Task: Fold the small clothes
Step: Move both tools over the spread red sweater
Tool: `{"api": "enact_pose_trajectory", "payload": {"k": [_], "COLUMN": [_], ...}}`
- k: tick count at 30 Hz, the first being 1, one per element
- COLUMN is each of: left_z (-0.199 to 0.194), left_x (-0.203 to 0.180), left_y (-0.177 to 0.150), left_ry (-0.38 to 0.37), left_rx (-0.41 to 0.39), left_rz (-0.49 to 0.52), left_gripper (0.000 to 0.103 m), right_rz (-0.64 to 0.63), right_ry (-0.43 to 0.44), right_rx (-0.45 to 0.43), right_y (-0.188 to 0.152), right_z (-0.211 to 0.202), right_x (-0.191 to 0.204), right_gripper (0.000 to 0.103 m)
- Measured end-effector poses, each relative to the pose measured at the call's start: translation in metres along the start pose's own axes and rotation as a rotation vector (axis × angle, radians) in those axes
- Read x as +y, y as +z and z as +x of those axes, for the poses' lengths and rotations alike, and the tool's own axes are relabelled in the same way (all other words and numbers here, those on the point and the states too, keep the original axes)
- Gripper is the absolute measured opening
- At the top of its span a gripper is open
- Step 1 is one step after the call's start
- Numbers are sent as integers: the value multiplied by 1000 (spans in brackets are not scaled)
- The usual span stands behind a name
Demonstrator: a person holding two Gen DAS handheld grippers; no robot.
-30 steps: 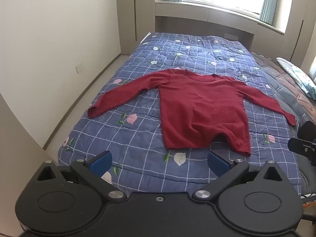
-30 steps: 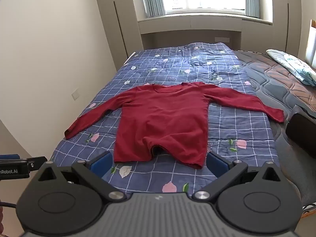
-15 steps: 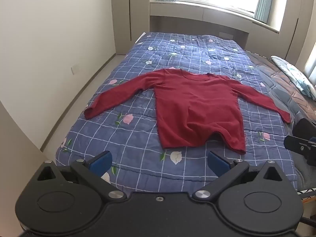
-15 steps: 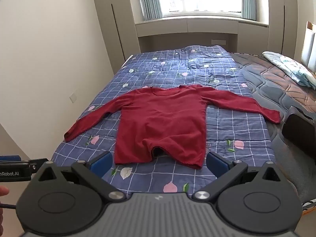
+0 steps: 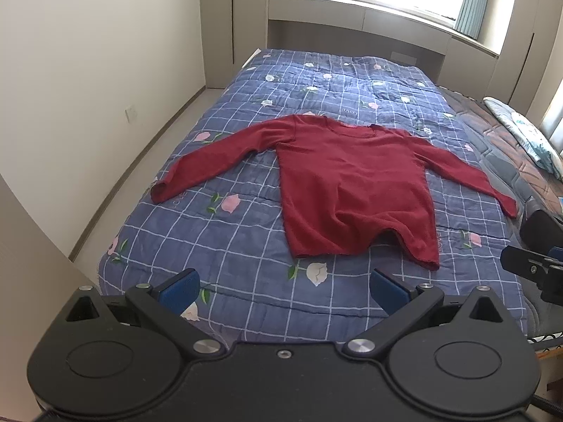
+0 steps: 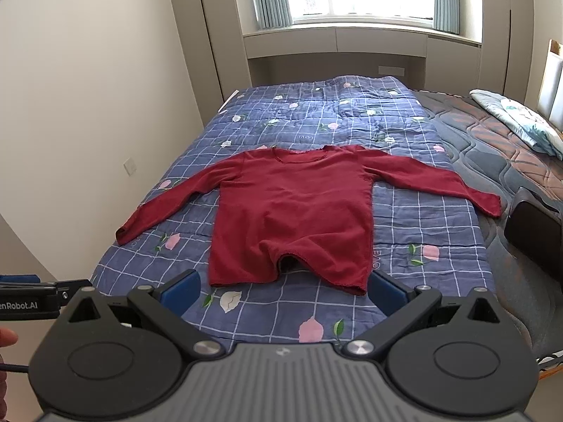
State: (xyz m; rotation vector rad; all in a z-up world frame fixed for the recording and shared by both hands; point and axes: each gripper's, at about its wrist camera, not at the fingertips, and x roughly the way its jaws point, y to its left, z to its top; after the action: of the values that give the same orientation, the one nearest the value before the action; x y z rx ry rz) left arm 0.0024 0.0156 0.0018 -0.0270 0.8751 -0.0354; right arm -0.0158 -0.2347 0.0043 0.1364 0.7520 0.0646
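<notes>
From the left wrist camera, a red long-sleeved top lies spread flat, front up, on a blue checked quilt with pink and white flowers, ahead of the left gripper and slightly toward its right finger. Both sleeves stretch outward, the left cuff reaching toward the bed edge by the wall, and the hem nearest the gripper is rucked up into a small arch. The left gripper hangs above the foot of the bed with its blue-padded fingers spread wide, holding nothing and touching nothing. This view alone catches the tip of the right gripper at the far right edge, off the quilt's corner.

From the right wrist camera, the same top lies straight ahead of the right gripper, its hem just beyond the fingertips but apart from them. The fingers stand fully apart and empty. Here the arch in the hem opens toward the lens, showing a dark gap beneath. This view alone shows the left gripper side-on at the left edge, bearing a white label, with a fingertip of the person's left hand below it, and more of the bare brown-quilted mattress and a folded floral pillow off to the right.
</notes>
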Motion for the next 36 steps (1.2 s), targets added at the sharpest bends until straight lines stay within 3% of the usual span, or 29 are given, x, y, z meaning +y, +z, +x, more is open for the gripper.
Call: {"api": "enact_pose_trajectory", "payload": {"k": [19,36], "left_z": [25,67], "left_x": [-6,-67], "left_y": [11,47], "left_ry": [9,84], "left_rx": [83,151], "left_rz": [8,-57], "left_gripper": [102,102], "right_rz": [26,-27], "right_ry": [-2,96], "right_rx": [68,176], "right_y": [13,61], "right_z": [17,78], "right_x": [-13,-68], "right_gripper": [103,103]}}
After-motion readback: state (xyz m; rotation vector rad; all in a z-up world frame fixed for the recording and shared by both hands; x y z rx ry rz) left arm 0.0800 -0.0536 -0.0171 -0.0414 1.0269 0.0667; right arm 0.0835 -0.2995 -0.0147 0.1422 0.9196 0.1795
